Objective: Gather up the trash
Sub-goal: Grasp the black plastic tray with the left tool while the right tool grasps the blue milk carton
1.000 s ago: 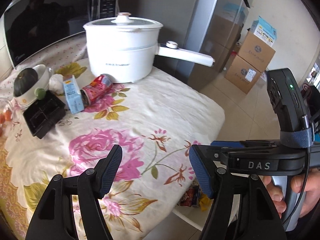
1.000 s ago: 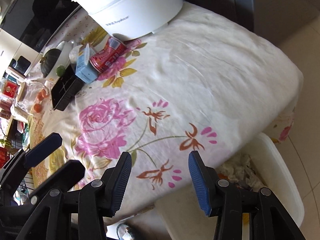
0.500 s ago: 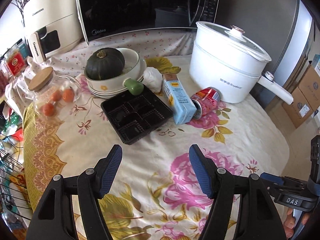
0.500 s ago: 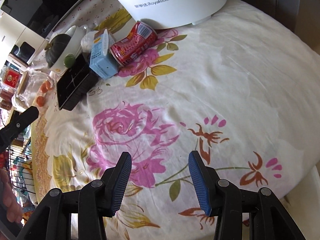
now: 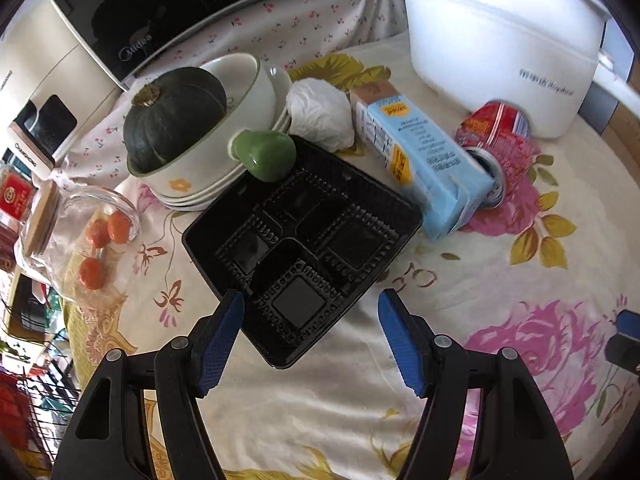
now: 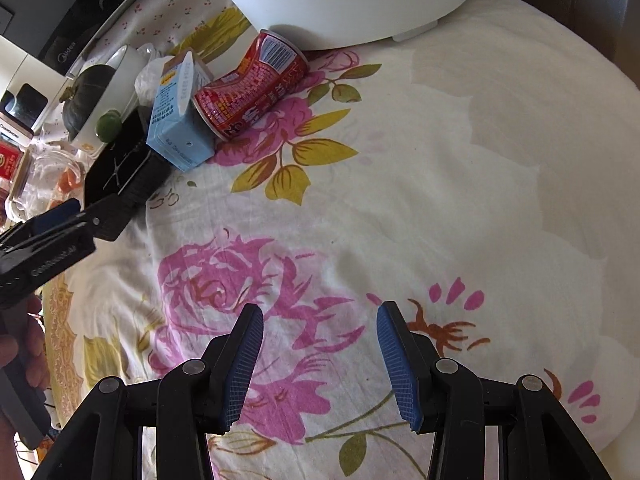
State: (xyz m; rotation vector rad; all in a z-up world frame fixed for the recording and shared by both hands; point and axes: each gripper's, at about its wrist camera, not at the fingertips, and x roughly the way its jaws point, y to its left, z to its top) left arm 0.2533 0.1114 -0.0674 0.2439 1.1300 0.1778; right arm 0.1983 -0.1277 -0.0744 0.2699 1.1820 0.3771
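Observation:
A black plastic tray [image 5: 304,256] lies on the floral cloth right in front of my open, empty left gripper [image 5: 310,340]; its near corner sits between the fingertips. Behind it lie a light-blue carton [image 5: 424,160], a dented red can [image 5: 496,148] and a crumpled white wrapper [image 5: 320,114]. In the right wrist view the can [image 6: 250,88], carton [image 6: 178,116] and tray [image 6: 120,172] lie far up left. My right gripper [image 6: 320,356] is open and empty over the pink rose print, well short of them. The left gripper [image 6: 60,216] shows there at the tray's edge.
A white electric pot [image 5: 504,36] stands behind the can. Stacked bowls [image 5: 240,120] holding a dark green squash [image 5: 172,116] stand at the back left, beside a glass jar [image 5: 76,232] with orange fruit. A microwave [image 5: 160,12] stands behind.
My left gripper has swung left from the table's edge and closed in on the black tray. My right gripper has moved further over the table toward the can and carton. Both stayed open.

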